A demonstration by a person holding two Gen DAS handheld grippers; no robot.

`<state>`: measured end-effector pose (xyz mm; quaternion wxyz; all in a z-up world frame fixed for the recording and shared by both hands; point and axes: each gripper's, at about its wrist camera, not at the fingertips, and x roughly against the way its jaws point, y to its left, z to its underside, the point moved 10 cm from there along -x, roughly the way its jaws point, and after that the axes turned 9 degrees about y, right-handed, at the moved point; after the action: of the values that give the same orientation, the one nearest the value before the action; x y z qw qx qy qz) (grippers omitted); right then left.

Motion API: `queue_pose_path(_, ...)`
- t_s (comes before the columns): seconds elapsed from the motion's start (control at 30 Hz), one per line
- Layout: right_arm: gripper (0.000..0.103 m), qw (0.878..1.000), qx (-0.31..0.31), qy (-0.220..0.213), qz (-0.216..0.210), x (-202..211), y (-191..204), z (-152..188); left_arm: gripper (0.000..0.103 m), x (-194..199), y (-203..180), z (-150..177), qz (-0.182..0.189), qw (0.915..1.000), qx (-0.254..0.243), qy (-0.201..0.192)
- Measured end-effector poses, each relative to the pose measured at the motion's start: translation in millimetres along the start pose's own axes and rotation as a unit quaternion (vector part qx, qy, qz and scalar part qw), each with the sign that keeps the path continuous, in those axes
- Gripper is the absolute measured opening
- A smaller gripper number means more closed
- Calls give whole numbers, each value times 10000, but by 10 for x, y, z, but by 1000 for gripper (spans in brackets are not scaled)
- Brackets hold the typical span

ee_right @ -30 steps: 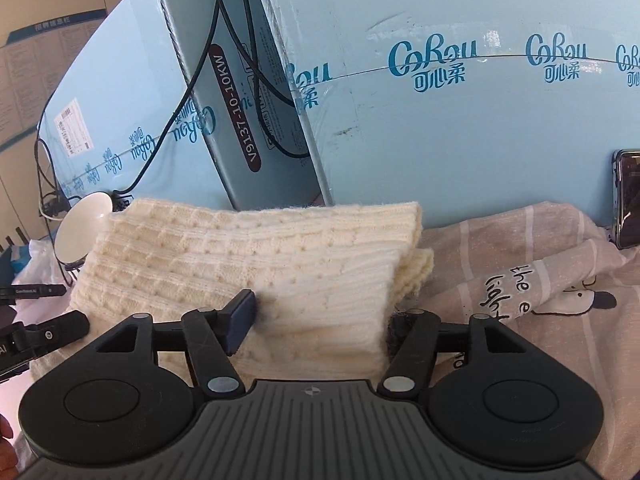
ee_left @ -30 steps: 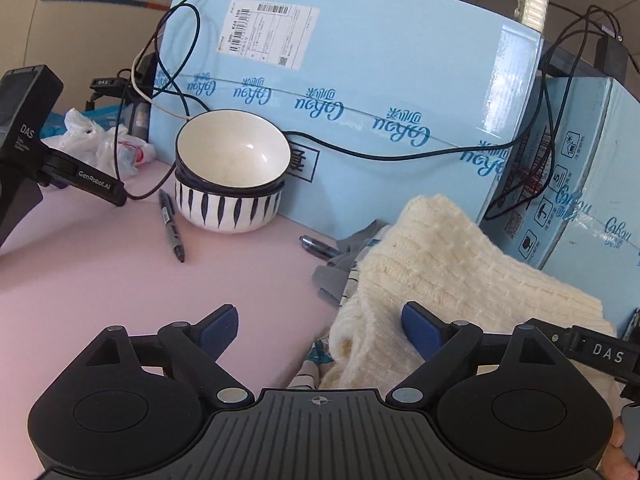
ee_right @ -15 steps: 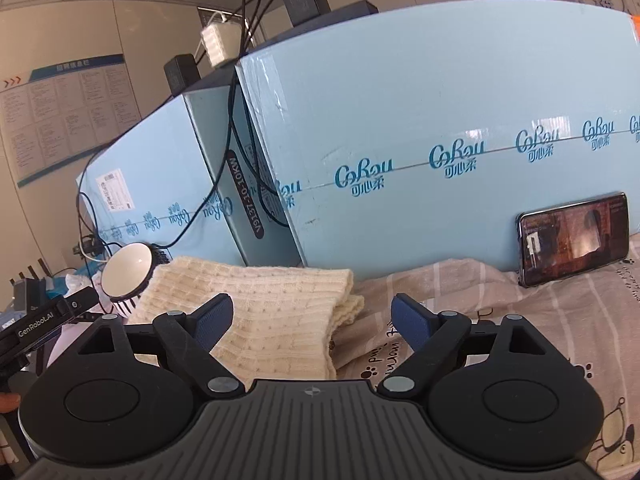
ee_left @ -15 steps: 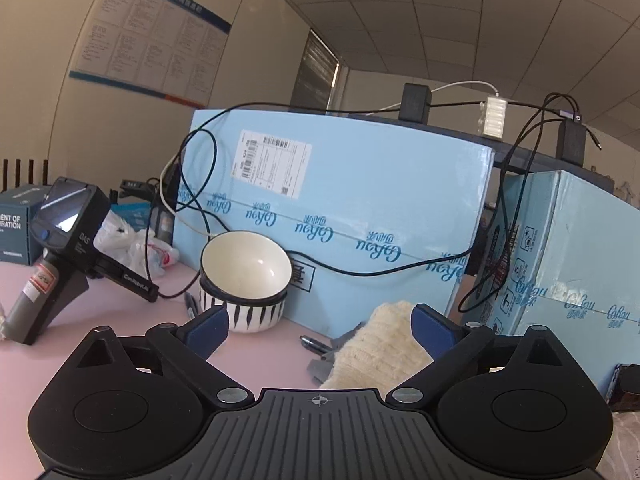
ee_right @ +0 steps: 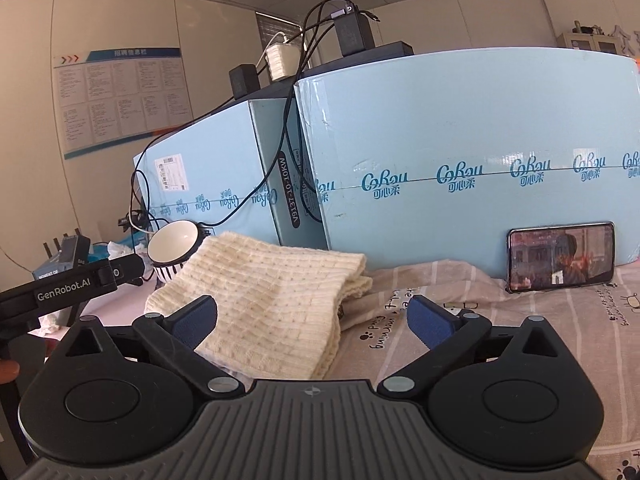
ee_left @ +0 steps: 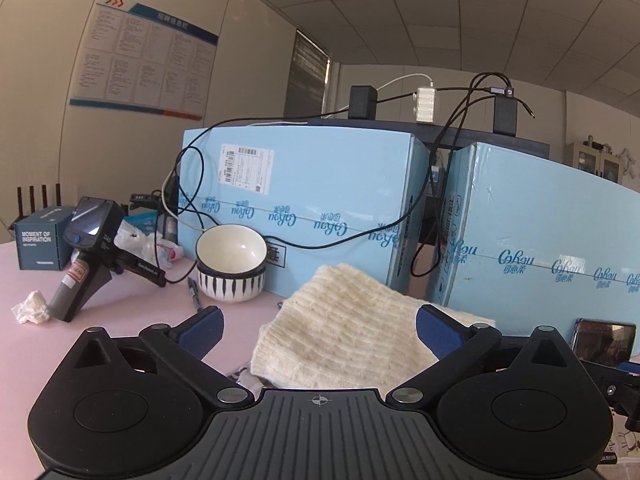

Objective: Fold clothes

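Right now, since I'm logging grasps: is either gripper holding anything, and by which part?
Nothing is held. The left gripper and the right gripper are both open, raised clear of the folded cream knitted sweater.

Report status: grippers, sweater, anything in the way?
Left gripper open, empty. Right gripper open, empty. Cream sweater lies folded on the striped garment, untouched. Bowls and phone stand close by.

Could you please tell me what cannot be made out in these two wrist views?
- Cream sweater: near edge hidden behind right gripper body, right wrist view.
- Striped garment: cut off by frame edge, right wrist view.
- Wall poster: text too small, left wrist view.
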<state>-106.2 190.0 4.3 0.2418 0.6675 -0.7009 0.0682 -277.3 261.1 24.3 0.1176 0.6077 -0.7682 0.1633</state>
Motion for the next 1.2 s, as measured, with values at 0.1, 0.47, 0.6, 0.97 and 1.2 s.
queue_pose_path(0.1,103,9999,-80,-117,62,33,-89,39,103,90,-22,89,-232,9997,6,-37)
queue_pose_path(0.47,103,9945,87,-813,651,93,-326,179,103,305,-88,457,-814,9963,91,-268)
queue_pose_path(0.6,103,9922,145,-919,827,70,-378,206,103,407,-97,461,-963,9935,-5,-607)
queue_pose_path(0.97,103,9833,741,-1361,959,180,-159,200,103,533,-233,424,-1193,9857,-370,-1133)
queue_pose_path(1.2,103,9818,830,-1418,950,196,-124,195,103,524,-186,430,-1208,9863,-238,-1100)
